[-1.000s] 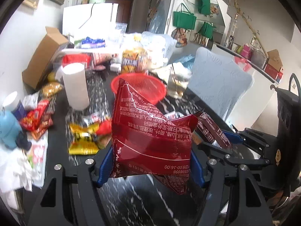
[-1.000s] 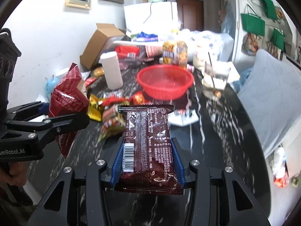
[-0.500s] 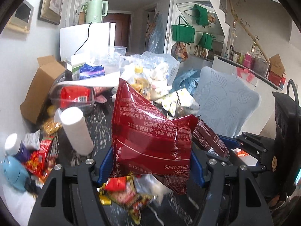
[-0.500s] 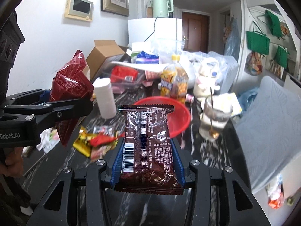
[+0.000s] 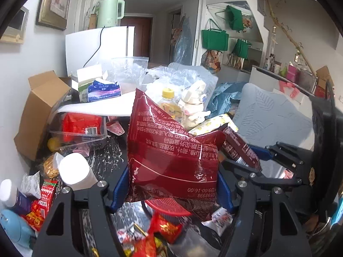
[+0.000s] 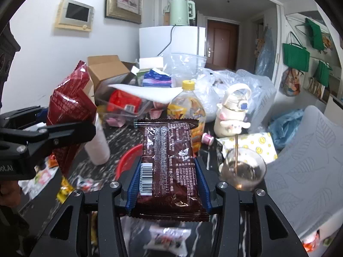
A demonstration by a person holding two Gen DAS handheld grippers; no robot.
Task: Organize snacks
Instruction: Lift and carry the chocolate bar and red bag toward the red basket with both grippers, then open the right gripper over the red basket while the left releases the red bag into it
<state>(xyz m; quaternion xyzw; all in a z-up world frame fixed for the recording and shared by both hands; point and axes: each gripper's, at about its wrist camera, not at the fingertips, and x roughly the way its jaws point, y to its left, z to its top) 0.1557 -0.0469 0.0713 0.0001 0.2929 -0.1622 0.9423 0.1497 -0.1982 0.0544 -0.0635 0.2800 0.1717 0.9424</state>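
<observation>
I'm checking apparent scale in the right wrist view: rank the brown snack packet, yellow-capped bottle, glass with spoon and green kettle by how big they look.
1. brown snack packet, inflated by nearness
2. yellow-capped bottle, partly hidden
3. glass with spoon
4. green kettle, far off

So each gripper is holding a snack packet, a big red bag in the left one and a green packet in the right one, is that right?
Not quite. The right gripper holds a dark brown packet, not a green one; the right wrist view shows it clamped between the blue pads. The left gripper does hold a big red bag.
</observation>
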